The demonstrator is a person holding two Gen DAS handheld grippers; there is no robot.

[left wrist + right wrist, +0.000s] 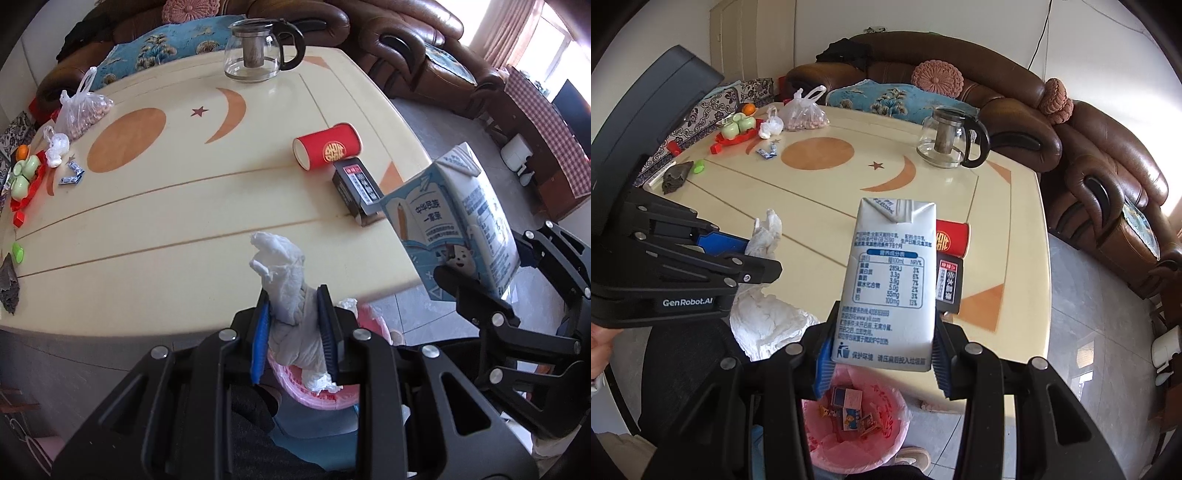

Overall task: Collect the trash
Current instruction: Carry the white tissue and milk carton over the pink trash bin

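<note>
Trash bin (857,424) with pink liner sits on the floor just off the table's near edge; small printed boxes lie inside it. Left gripper (295,332) is clamped on a crumpled white tissue (286,291), blue pads pressing both sides, paper sticking up past the fingertips and hanging below; it is above the bin's rim, at the table (166,229) edge. Right gripper (882,363) grips a white-and-blue milk carton (890,280) by its lower end, pads on both narrow sides, carton upright, held directly over the bin. In the right wrist view the left gripper (753,266) shows side-on to the left of the carton, tissue (764,317) bunched in it.

Past the bin, on the table near its right edge: a black cigarette pack (356,188) lying flat, and a red paper cup (327,146) on its side touching it, further in. Farther from the bin, a glass teapot (258,48) with black handle stands at the far edge. Far left from the bin: blue candy wrappers (74,173), a green cap (17,253), a dark rag (9,284), a red tray with green cups (26,177), a bag of nuts (83,110). Brown sofa (1015,99) beyond the table.
</note>
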